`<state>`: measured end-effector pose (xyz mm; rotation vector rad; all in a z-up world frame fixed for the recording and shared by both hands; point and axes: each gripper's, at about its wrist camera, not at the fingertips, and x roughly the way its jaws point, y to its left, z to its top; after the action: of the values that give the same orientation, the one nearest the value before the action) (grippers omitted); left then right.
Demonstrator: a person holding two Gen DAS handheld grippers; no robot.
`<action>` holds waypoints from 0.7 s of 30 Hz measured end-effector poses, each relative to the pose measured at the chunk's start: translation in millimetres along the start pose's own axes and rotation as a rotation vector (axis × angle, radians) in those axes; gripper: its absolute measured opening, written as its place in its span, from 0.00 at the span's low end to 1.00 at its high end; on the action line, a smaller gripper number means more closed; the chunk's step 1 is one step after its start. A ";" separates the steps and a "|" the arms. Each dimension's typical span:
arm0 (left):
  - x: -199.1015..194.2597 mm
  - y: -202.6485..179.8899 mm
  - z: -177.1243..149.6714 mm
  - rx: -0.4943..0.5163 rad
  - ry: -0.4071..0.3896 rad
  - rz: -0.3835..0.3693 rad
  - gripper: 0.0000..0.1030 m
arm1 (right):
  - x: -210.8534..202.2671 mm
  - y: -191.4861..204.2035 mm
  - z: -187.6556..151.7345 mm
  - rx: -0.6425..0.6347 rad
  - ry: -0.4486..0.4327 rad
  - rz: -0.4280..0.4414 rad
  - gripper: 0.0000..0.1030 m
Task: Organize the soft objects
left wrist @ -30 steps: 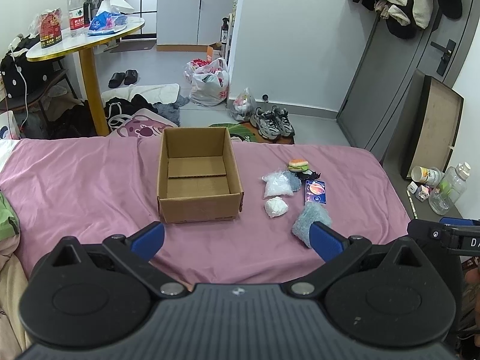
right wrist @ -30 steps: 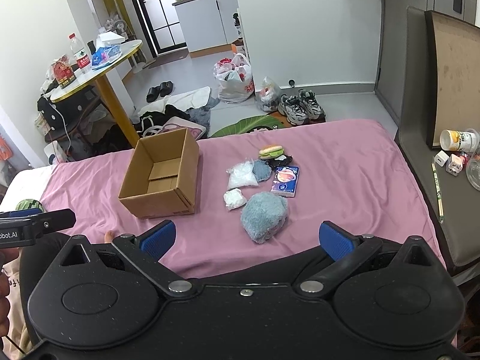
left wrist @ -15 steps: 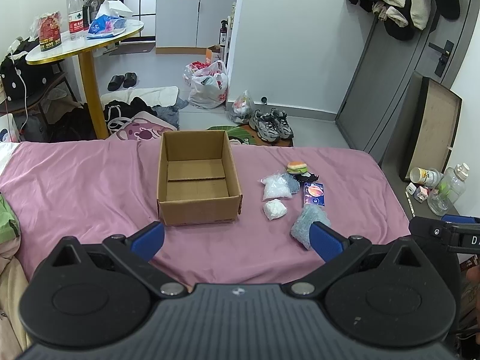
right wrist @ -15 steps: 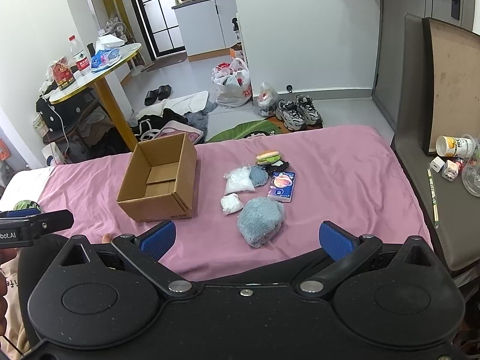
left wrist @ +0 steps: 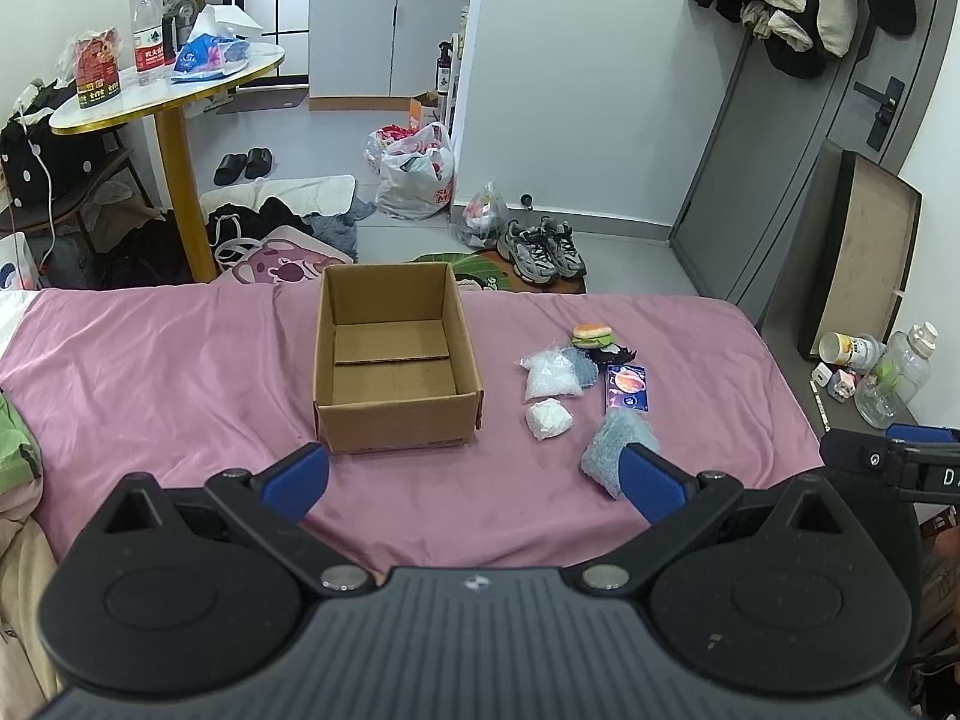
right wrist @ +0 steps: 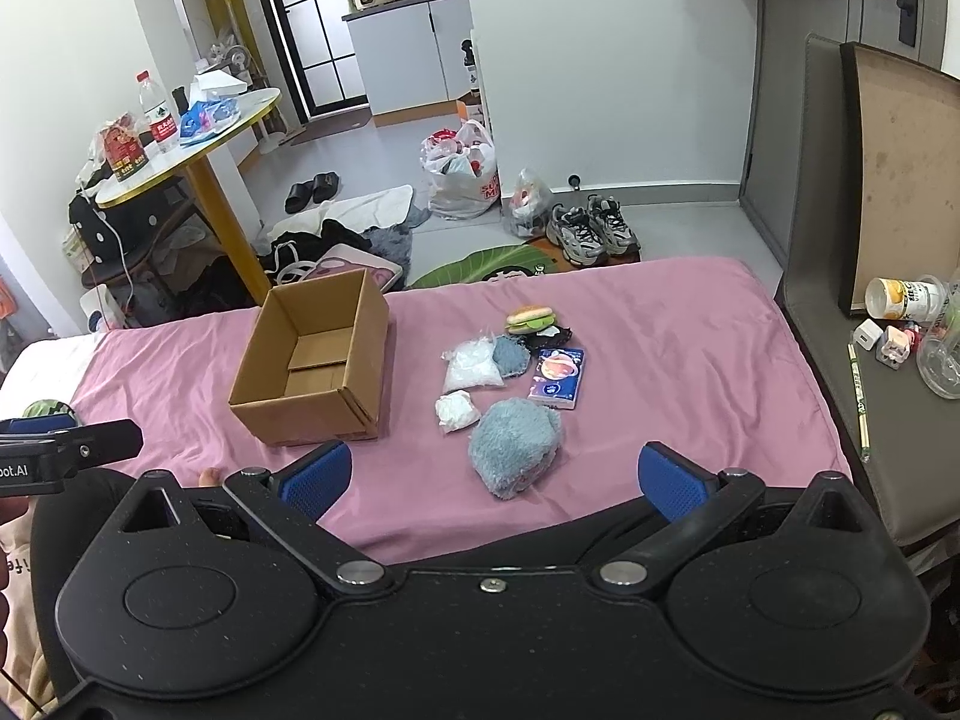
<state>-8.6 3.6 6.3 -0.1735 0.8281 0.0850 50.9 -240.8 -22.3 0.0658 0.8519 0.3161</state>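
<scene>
Fuzzy blue pouf (right wrist: 515,445) sits dead ahead of my right gripper (right wrist: 491,479) — jaws spread wide, nothing held — nearer than my left gripper (left wrist: 474,480), also spread.

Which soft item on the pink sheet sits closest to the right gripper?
The fluffy light-blue plush pad, nearest of the cluster; the small white wad lies just beyond it.

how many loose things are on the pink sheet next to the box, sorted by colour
Blue: 3 – fluffy light blue plush, small blue-grey fuzzy pad, dark blue printed packet
White: 2 – clear bag of white filling, small white wad
Multicolour: 1 – toy burger
Black: 1 – black frilly piece
Total: 7
</scene>
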 end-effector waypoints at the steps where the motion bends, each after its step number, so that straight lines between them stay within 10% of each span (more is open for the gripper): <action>1: -0.4 -0.3 0.4 0.001 -0.001 -0.001 0.99 | 0.1 0.2 -0.1 -0.001 0.000 0.000 1.00; 21: -1.1 -2.1 0.6 0.012 -0.004 0.000 0.99 | 2.5 -1.0 -1.6 0.008 0.007 0.003 1.00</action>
<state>-8.6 1.7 7.7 -0.1623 0.8240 0.0806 51.4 -241.1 -25.3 0.0739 0.8597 0.3160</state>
